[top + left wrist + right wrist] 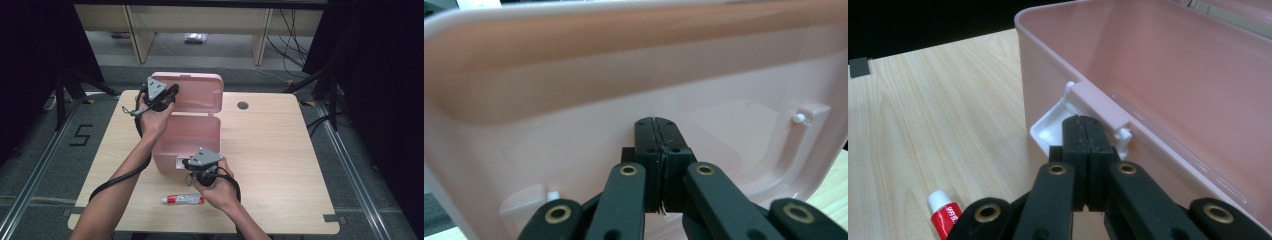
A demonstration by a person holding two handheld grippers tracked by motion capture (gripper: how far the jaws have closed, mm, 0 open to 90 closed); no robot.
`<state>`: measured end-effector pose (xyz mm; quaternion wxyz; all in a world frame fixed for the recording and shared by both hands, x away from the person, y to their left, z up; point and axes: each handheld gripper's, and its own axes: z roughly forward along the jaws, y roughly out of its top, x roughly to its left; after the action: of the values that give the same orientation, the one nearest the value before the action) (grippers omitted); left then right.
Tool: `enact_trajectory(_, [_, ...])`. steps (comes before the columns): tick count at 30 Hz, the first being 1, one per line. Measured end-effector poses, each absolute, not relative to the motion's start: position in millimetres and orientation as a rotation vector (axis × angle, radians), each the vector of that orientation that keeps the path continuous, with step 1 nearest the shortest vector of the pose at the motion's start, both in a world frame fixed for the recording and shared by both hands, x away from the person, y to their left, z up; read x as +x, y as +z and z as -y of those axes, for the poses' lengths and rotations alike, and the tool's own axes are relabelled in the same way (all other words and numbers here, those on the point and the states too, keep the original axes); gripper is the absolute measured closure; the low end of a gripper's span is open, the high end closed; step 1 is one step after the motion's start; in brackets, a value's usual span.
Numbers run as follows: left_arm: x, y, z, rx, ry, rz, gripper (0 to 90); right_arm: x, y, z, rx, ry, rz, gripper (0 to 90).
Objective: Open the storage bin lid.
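A pink plastic box stands open in the middle of the wooden table, its lid raised at the back. My left gripper is shut, and its tips rest against the inner face of the lid with nothing between the jaws. At the box's front wall my right gripper is shut too. Its tips sit at the white latch under the box rim. A red and white tube lies on the table in front of the box, its capped end beside my right gripper.
A round cable hole sits in the table behind and to the right of the box. Bare tabletop lies to the right of the box. Past the far edge are pale furniture legs, cables and black stands on the floor.
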<state>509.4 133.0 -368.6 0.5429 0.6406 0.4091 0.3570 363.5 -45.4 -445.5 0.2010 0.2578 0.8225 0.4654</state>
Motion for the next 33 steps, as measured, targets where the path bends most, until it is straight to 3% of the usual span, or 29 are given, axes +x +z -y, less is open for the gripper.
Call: enact_trajectory(33, [523.3, -389.3, -130.9, 1.625, 0.805, -1.047, 88.6, 363.8, -445.5, 45.0, 0.712, 1.302, -2.303, 90.0])
